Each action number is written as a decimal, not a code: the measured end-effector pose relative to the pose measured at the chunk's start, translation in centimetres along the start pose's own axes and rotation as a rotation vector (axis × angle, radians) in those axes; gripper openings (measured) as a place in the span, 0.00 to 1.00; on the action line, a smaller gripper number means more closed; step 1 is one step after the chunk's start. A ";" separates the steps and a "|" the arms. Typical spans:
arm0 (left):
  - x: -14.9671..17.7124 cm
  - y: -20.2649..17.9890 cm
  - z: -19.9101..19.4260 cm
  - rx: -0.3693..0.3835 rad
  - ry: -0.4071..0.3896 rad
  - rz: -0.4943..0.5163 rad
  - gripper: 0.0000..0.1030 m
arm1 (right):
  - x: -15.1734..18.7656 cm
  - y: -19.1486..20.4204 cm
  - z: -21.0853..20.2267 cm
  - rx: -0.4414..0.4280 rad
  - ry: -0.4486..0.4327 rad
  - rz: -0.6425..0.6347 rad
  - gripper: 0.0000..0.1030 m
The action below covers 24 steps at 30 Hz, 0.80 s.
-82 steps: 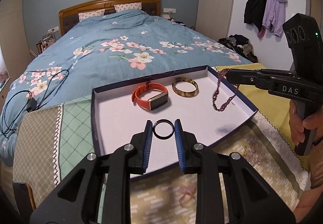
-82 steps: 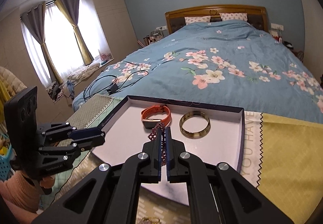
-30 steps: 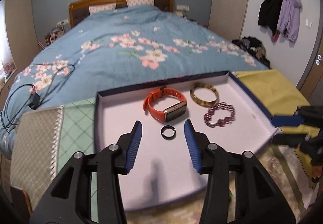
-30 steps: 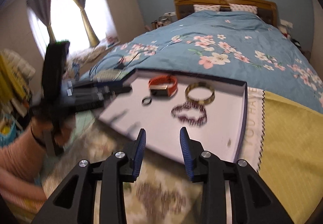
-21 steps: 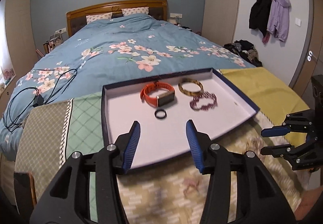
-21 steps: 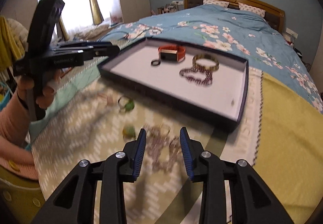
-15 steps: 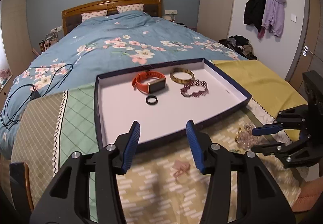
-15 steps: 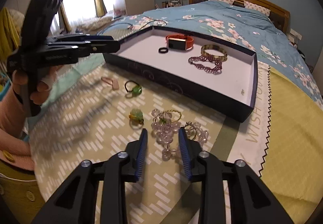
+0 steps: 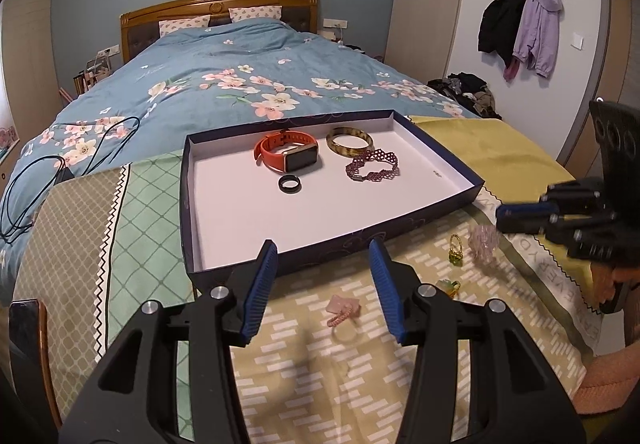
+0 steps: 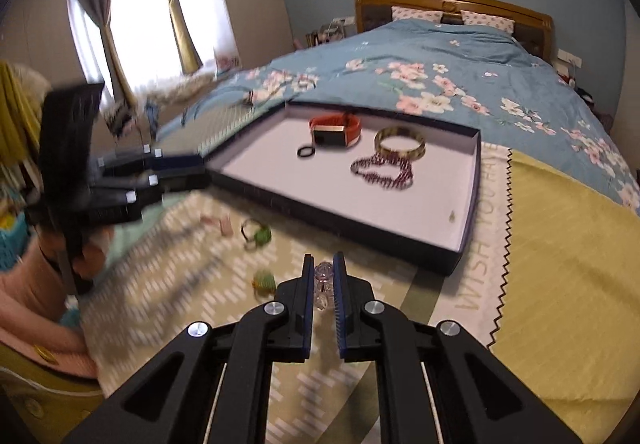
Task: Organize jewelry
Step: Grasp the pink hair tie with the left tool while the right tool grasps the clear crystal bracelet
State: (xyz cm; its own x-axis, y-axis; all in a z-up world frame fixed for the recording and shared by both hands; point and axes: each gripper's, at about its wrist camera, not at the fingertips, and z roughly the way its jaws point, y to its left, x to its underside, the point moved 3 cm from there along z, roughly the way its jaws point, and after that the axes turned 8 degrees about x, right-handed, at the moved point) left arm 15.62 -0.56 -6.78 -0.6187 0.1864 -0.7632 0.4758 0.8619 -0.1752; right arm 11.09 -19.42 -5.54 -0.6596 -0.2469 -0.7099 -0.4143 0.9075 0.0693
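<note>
Clear beads [image 10: 322, 284] sit pinched between the nearly closed fingers of the right gripper [image 10: 322, 286], low in the centre of its frame, over the patterned cloth [image 10: 360, 384]. Just above lies the tray [image 10: 466, 240], holding a watch [image 10: 335, 130], bangle [image 10: 399, 142], purple bracelet [image 10: 384, 169] and black ring [image 10: 306, 152], all apart except bracelet and bangle, which touch. Green rings [image 10: 258, 234] lie left of the beads. The left gripper [image 9: 323, 284] hangs wide open and empty at the tray's near edge, above a pink ring [image 9: 342, 314].
</note>
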 end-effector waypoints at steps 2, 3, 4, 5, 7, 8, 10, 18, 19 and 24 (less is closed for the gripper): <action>0.1 -0.1 -0.2 0.003 -0.002 0.003 0.46 | -0.7 -0.7 -0.6 -0.019 -0.021 0.041 0.07; 0.2 -0.2 -0.2 0.006 -0.002 0.005 0.46 | -0.8 -0.9 -0.8 -0.034 -0.028 0.061 0.07; 0.2 -0.2 -0.2 0.008 -0.001 0.006 0.46 | -1.0 -1.1 -1.0 -0.043 -0.035 0.079 0.07; 0.2 -0.3 -0.3 0.011 -0.001 0.008 0.46 | -1.1 -1.4 -1.2 -0.048 -0.042 0.096 0.07; 0.3 -0.6 -0.3 0.019 -0.001 0.014 0.46 | -1.3 -1.7 -1.3 -0.051 -0.051 0.115 0.07; 0.4 -0.7 -0.3 0.023 0.000 0.016 0.46 | -1.4 -1.8 -1.3 -0.051 -0.053 0.120 0.07; 0.5 -1.0 -0.3 0.036 0.003 0.025 0.46 | -1.3 -1.8 -1.3 -0.052 -0.051 0.125 0.07; 1.8 -2.7 0.0 0.078 0.037 0.082 0.46 | -1.0 -1.4 -0.9 -0.070 -0.045 0.134 0.07; 1.9 -2.9 0.1 0.082 0.040 0.086 0.46 | -1.0 -1.4 -0.8 -0.073 -0.045 0.137 0.07; 2.0 -3.4 0.8 0.105 0.054 0.089 0.45 | -0.9 -1.3 -0.7 -0.082 -0.046 0.144 0.07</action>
State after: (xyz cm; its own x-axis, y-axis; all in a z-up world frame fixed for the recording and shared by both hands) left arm 13.26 -3.50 -8.19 -0.6022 0.2877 -0.7446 0.5914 0.7874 -0.1740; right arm 11.79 -20.64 -4.49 -0.6873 -0.0987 -0.7196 -0.3683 0.9012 0.2283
